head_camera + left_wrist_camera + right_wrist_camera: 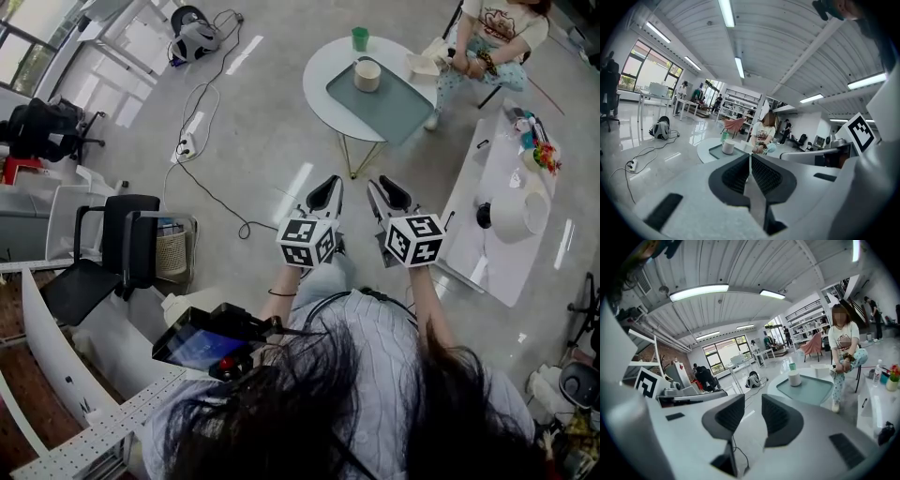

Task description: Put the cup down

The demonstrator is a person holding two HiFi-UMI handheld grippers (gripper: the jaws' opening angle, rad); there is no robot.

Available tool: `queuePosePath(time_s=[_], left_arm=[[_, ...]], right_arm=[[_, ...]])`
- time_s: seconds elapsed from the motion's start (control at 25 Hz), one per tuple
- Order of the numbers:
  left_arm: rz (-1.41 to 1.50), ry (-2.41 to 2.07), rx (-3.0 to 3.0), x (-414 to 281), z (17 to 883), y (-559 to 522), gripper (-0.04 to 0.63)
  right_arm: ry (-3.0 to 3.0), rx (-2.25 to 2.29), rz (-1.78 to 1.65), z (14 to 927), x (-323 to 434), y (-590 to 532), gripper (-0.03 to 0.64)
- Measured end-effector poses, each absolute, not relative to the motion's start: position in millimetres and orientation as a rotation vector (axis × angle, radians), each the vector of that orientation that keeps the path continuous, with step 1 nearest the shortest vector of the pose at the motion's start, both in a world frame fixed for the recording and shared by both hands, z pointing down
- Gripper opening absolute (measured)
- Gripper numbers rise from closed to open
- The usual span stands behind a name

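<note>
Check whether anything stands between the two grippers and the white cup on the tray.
Nothing visible does. Only bare floor lies between the left gripper, the right gripper and the round table, where the white cup stands on the tray. The cable lies off to the left.

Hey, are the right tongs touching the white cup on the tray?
Apart. The head view shows the right tongs held over the floor, well short of the round table where the white cup stands on the tray.
</note>
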State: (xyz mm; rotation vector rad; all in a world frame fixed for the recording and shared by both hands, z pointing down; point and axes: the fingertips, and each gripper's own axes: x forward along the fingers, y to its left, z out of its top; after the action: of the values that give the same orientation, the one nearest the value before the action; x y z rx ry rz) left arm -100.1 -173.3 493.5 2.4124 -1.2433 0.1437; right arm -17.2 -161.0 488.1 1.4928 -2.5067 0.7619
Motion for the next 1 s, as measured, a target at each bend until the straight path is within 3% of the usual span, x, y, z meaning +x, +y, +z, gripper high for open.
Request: queuePosePath(time_s=[1.0], left_arm=[[0.152, -1.301, 2.45, -53, 488, 5, 0.02]], right_arm=[[-2.599, 1.416, 0.716, 482, 24, 19, 0.075]])
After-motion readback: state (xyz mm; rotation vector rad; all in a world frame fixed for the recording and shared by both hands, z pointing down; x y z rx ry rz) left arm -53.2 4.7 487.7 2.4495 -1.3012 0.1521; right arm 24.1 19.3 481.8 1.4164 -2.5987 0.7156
